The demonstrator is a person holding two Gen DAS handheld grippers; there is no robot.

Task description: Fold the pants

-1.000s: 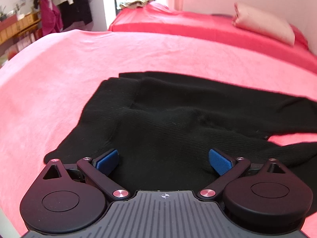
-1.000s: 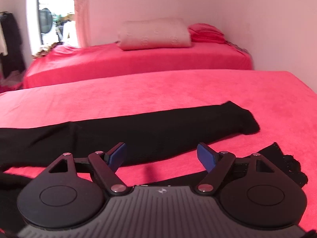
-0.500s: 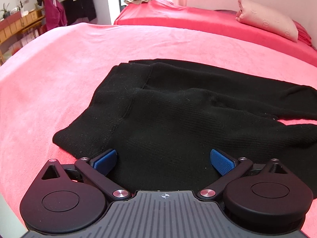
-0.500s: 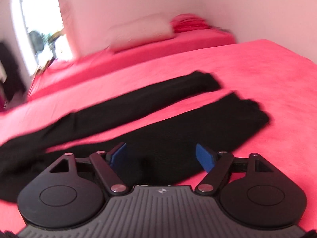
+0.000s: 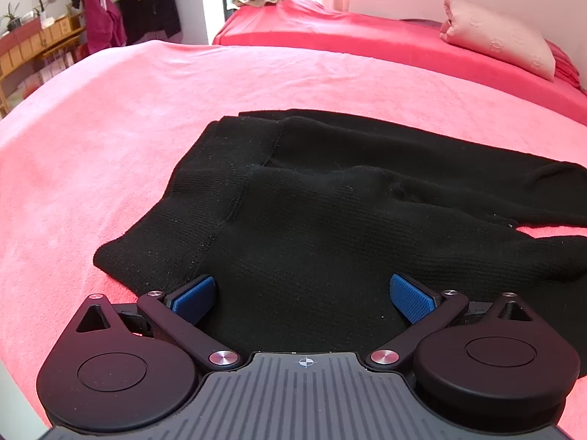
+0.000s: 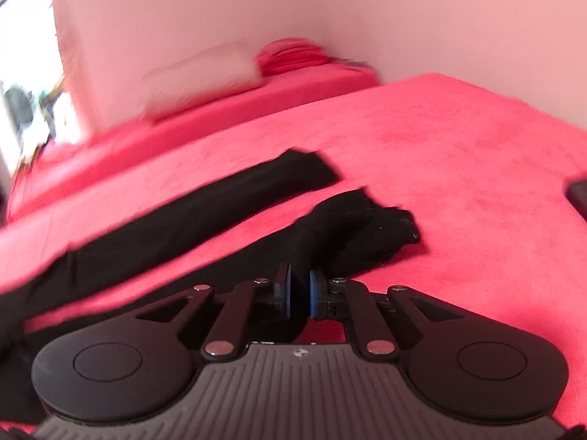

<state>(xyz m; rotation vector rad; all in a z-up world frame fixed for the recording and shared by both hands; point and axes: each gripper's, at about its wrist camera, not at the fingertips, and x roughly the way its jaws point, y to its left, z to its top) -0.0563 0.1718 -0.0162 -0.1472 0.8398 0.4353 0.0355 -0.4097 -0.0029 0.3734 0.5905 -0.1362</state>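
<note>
The black pants [image 5: 330,212] lie spread on the pink-red bed cover [image 5: 128,128], waistband end toward the left gripper, the 2 legs [image 6: 190,212] running apart toward the far cuffs in the right wrist view.

The left gripper [image 5: 301,293] hovers low over the pants' waist area, its 2 blue pads [image 5: 192,295] wide apart with black fabric lying between them, nothing clamped.

The right gripper [image 6: 299,297] sits over the nearer leg of the pants, tilted, its pads drawn almost together and pinching a raised ridge of that leg's fabric [image 6: 330,227]; the view is motion-blurred.

Beyond the pants, a pale pillow [image 5: 495,44] rests on a second red bed [image 5: 348,33]. No readable writing shows.
</note>
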